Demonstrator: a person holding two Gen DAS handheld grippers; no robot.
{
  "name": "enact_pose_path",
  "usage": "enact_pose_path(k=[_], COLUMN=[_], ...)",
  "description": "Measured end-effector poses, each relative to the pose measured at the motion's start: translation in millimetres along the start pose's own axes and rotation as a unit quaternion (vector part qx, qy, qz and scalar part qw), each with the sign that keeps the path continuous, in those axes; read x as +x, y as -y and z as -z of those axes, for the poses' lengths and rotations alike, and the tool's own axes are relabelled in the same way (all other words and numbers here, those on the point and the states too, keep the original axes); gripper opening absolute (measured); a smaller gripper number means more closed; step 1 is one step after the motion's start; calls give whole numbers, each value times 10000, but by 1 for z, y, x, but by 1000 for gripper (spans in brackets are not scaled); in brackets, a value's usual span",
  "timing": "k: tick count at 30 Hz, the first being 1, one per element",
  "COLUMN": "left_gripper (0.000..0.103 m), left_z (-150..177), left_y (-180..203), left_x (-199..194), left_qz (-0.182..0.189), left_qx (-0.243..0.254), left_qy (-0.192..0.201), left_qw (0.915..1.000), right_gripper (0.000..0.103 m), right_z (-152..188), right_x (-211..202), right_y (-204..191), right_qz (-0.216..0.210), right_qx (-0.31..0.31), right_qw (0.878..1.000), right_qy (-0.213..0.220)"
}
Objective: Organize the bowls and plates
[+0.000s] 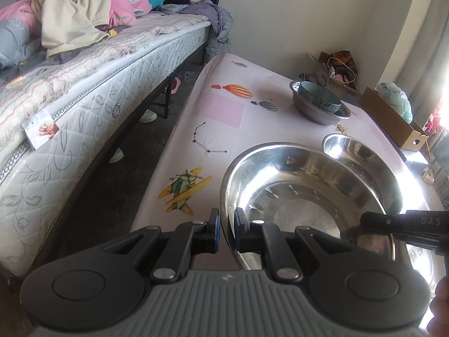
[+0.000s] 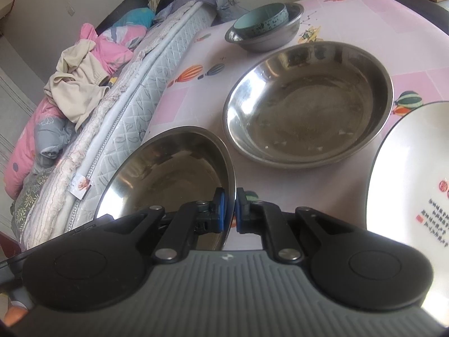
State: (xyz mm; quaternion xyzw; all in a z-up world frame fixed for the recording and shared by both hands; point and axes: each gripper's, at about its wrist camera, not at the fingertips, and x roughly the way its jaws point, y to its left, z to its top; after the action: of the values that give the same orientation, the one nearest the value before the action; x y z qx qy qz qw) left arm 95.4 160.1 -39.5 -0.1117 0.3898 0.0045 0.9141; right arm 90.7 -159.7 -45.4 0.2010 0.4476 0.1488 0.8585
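- The left tool (image 1: pixel 226 226) is clamped on the near rim of a steel basin (image 1: pixel 294 185), one blue pad outside the rim and one inside; the right tool (image 2: pixel 230 210) pinches the same basin (image 2: pixel 171 168) at its opposite rim, jaws nearly together on the thin metal.
- Only the left wrist view shows the basin's inside ring of slot-shaped marks and the letters "DAS" on the other tool's black body (image 1: pixel 404 229).
- Only the right wrist view shows a white plate (image 2: pixel 412 174) with red seals and lines of red script too small to read, at the right edge.
- A second, wider steel basin (image 2: pixel 308 101) stands on the bench (image 2: pixel 415 22) just beyond the held one.
- Farther back, a teal bowl (image 2: pixel 261 19) with a dark patterned band sits tilted inside a small grey metal bowl (image 2: pixel 266 42).
- The bench wears a glossy pink cloth printed with striped balloons.
- A quilted mattress (image 1: pixel 92 106) heaped with clothes lies alongside.
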Motion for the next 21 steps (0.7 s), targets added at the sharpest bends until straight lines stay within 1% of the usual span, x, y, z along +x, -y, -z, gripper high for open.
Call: enact_pose_path(k=[9,21], left_gripper=[11,11], left_z=[-16,-34], left_y=[25,74], left_x=[1,20], left_qz=[69,317], left_qx=[170,454], left_qy=[106,58], left_qw=[9998,9984], right_gripper=[7,7], right_z=[-15,-44], right_x=[-13,-37], right_y=[9,44], right_qz=[-42,58], right_qx=[67,271], right_qw=[9998,9982], right_qy=[188,525])
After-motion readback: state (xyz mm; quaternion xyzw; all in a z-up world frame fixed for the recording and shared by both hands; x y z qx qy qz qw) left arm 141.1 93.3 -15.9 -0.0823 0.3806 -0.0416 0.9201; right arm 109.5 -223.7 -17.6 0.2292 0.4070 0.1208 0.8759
